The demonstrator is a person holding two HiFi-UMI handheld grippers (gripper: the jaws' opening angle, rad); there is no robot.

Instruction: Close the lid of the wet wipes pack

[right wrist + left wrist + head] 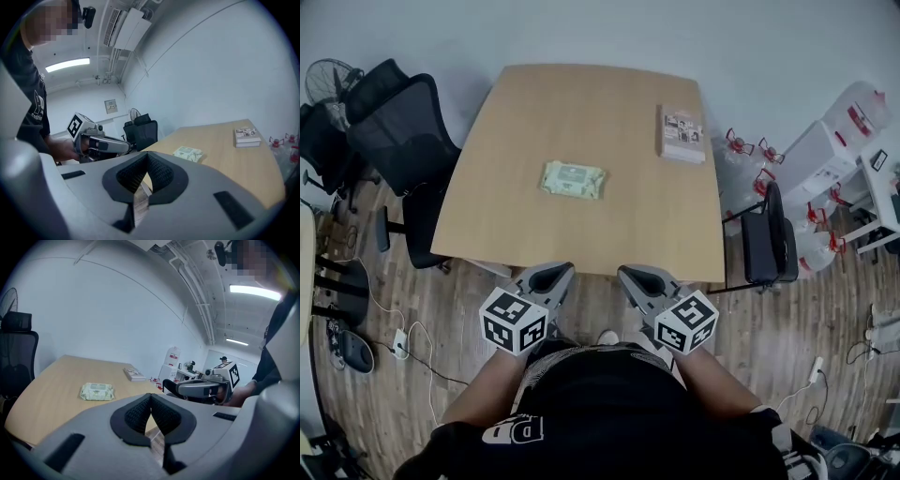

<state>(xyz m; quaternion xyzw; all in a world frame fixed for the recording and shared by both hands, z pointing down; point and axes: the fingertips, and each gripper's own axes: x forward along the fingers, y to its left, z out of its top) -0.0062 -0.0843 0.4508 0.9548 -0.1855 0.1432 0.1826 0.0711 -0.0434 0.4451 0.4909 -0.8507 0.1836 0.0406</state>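
Your left gripper (549, 276) and right gripper (637, 278) are both clenched on nothing, held short of the light wooden table's (487, 225) near edge. The pale green soft wet wipes pack (573, 179) lies mid-table ahead of you, long axis crosswise, slightly nearer your left gripper.
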